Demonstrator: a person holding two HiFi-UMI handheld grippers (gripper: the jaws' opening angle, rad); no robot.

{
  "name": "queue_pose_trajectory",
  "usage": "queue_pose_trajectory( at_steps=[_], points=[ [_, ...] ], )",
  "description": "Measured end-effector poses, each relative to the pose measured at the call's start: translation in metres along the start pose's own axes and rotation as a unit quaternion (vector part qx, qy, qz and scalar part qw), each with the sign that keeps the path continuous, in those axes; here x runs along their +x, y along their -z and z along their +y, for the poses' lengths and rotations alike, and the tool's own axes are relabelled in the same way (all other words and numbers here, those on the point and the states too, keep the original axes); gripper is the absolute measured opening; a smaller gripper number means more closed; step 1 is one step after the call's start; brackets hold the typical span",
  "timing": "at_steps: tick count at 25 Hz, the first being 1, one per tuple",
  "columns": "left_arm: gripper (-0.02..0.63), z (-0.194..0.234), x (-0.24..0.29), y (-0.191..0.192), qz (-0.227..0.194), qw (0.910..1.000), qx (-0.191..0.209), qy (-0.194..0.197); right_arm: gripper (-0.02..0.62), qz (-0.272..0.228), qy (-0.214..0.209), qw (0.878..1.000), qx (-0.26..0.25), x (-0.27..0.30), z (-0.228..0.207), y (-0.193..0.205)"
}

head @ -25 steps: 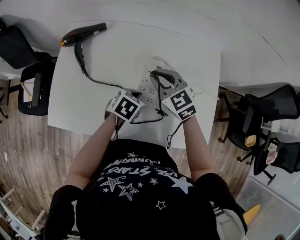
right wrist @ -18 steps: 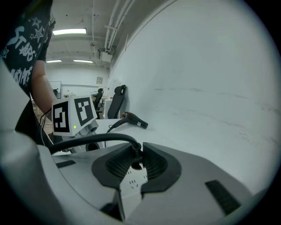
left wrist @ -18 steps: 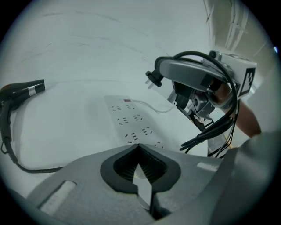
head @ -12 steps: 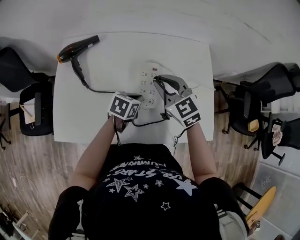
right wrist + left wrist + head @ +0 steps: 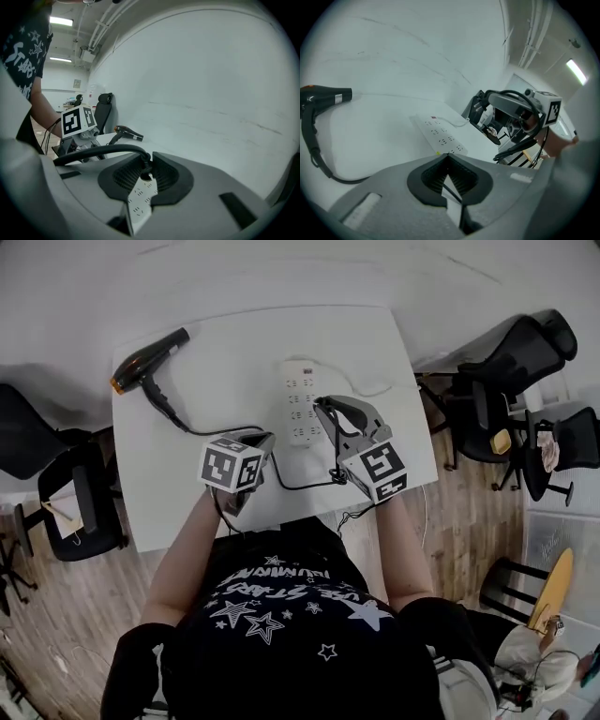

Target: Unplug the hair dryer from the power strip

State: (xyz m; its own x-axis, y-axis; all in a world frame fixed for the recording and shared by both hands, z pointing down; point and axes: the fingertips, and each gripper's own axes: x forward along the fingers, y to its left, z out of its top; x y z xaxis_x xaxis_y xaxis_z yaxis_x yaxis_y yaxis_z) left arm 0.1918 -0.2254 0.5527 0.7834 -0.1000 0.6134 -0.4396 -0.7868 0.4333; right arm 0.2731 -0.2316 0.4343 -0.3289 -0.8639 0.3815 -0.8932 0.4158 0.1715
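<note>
- The plug (image 5: pixel 146 169) of the hair dryer sits between the pads of the right gripper (image 5: pixel 147 157), which is clamped on it. The black cord (image 5: pixel 202 423) leaves these jaws to the left in an arc.
- Below the plug, through the gap of the jaws, the white power strip (image 5: pixel 300 399) shows with free sockets. I judge therefore that the plug is already out of the strip and is held a little above it, just beside its right edge.
- The left gripper (image 5: pixel 447 157) has its jaws almost together around the cord, at a place between the dryer and the plug. It probably holds there so that the loose part does not drag over the table or pull on the dryer.
- The hair dryer (image 5: pixel 150 357) itself lies on its side at the far left corner of the white table (image 5: pixel 234 343), well apart from both grippers, with its handle toward the person.
- The power strip lies flat near the middle of the table. Its own white cable (image 5: pixel 375 390) goes off to the right.
- What is left, as I judge it, is only to lay the plug and the cord down on a bare part of the table.
</note>
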Motion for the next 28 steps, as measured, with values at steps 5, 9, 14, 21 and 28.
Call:
queue_pose_trajectory(
  at_steps=[5,9,14,21,28],
  points=[
    [0.006,0.010,-0.037,0.009,-0.012,0.9996,0.001,0.027,0.075,0.002,0.046,0.999,0.024,-0.007,0.024,-0.008],
    [0.008,0.017,-0.065,0.018,-0.019,0.9986,0.011,0.049,0.077,-0.004,0.079,0.996,0.048,-0.013,0.045,-0.012],
    [0.006,0.030,-0.098,0.034,-0.021,0.9966,0.025,0.076,0.077,-0.007,0.124,0.991,0.055,-0.017,0.077,-0.023],
    [0.006,0.030,-0.145,0.064,-0.022,0.9935,0.029,0.108,0.075,-0.003,0.157,0.985,0.064,-0.030,0.136,-0.043],
    [0.006,0.019,-0.170,0.090,-0.009,0.9894,0.036,0.141,0.077,0.026,0.184,0.979,0.078,-0.055,0.193,-0.035]
  ],
)
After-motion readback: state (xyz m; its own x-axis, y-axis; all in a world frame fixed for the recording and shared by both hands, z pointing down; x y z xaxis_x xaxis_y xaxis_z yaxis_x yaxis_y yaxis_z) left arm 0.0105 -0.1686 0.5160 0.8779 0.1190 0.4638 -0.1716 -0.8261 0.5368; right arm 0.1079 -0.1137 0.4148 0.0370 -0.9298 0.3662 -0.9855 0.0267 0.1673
